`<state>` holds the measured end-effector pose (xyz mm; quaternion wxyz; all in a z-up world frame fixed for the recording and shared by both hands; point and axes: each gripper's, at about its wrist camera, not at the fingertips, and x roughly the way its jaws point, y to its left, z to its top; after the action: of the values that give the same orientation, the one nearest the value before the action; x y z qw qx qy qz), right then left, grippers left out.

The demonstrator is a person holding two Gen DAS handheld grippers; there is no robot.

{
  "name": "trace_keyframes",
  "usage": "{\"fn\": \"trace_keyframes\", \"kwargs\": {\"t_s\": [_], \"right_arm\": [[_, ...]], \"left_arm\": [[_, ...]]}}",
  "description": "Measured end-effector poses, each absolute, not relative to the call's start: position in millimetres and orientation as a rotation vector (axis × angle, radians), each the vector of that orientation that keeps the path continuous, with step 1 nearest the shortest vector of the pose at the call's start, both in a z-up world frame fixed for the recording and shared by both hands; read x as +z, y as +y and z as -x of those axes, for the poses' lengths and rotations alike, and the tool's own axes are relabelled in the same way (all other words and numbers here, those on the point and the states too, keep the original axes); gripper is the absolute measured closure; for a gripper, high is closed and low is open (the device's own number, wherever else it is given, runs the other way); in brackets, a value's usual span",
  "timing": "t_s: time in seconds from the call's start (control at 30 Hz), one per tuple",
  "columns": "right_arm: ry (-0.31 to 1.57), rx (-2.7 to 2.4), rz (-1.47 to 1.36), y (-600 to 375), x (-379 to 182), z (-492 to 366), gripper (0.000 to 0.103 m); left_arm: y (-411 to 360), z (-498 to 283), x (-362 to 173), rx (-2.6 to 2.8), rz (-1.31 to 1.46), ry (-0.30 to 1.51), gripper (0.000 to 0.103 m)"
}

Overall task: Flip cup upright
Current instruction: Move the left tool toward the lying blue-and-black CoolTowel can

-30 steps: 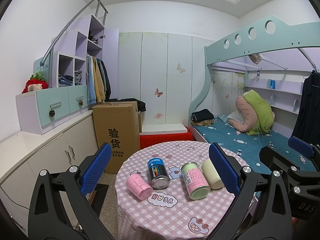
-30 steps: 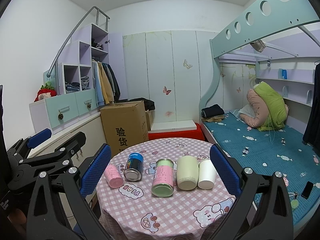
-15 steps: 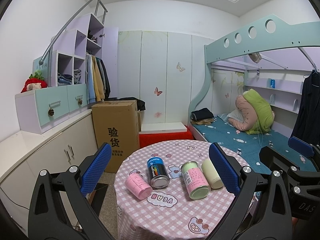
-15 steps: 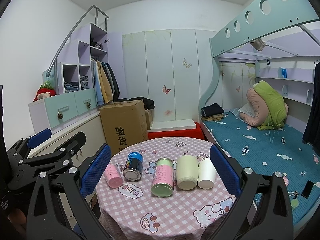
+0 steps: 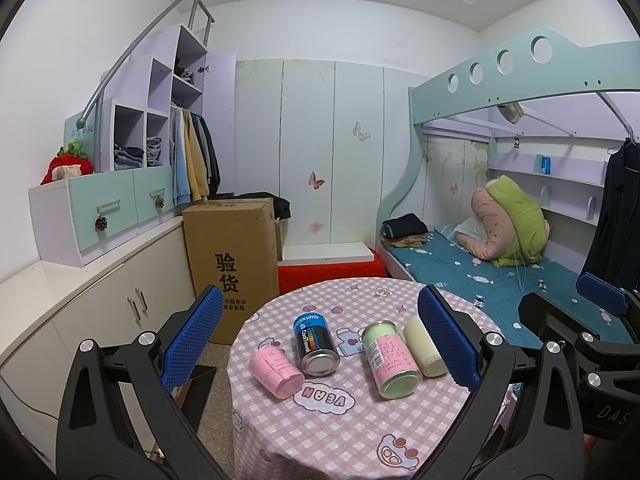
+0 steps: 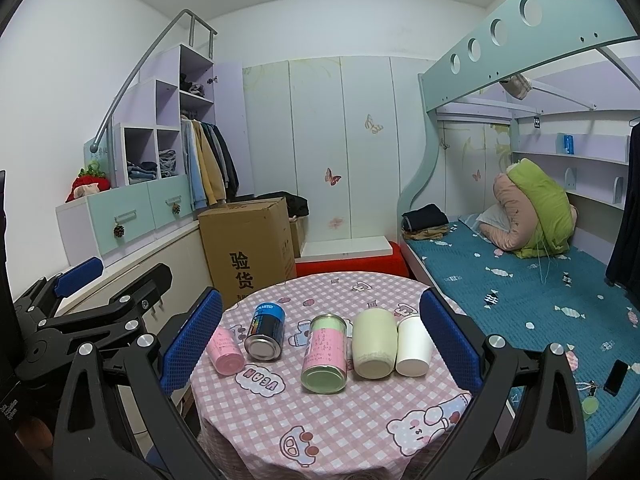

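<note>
Several cups and cans lie on their sides in a row on the round table [image 6: 328, 420] with a pink checked cloth: a pink cup [image 6: 224, 346], a blue can [image 6: 265, 336], a pink-and-green can [image 6: 325, 354], a cream cup [image 6: 374, 342] and a white cup [image 6: 413, 346]. In the left wrist view I see the pink cup [image 5: 276, 368], the blue can [image 5: 316, 344], the pink-and-green can [image 5: 392, 358] and the cream cup [image 5: 424, 346]. My left gripper [image 5: 320, 340] and my right gripper [image 6: 322, 340] are both open and empty, held above the near side of the table.
A cardboard box [image 6: 248, 256] stands behind the table on the left beside white cabinets [image 5: 100, 300]. A red step [image 6: 348, 266] lies behind the table. A bunk bed with a teal mattress [image 6: 520, 280] fills the right side.
Both views have shifted very slightly; the cups and cans have not moved and both grippers stay open.
</note>
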<state>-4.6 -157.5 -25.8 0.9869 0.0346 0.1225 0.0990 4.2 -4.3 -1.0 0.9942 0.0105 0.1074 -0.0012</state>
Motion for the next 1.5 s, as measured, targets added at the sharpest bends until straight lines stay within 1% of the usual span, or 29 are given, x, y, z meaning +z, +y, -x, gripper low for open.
{"fn": "trace_keyframes", "kwargs": {"t_s": [0.23, 0.57, 0.83, 1.27, 1.5], "right_arm": [[0.261, 0.198, -0.076, -160.1, -34.3, -7.5, 0.008], [0.291, 0.201, -0.081, -154.1, -34.9, -22.3, 0.008], [0.389, 0.229, -0.077, -146.4, -49.4, -63.3, 0.008], [0.569, 0.253, -0.09, -128.7, -95.0, -151.7, 0.008], [0.617, 0.23, -0.111, -133.9, -113.2, -187.6, 0.008]], "left_arm": [[-3.1, -20.5, -21.2, -0.004, -0.021, 0.227, 0.005], [1.7, -43.0, -27.7, -0.001, -0.018, 0.279, 0.005], [19.2, -88.6, -50.4, -0.036, 0.026, 0.438, 0.005], [47.8, -180.4, -102.5, -0.042, 0.141, 0.686, 0.005], [34.7, -230.4, -127.4, -0.045, 0.141, 0.805, 0.005]]}}
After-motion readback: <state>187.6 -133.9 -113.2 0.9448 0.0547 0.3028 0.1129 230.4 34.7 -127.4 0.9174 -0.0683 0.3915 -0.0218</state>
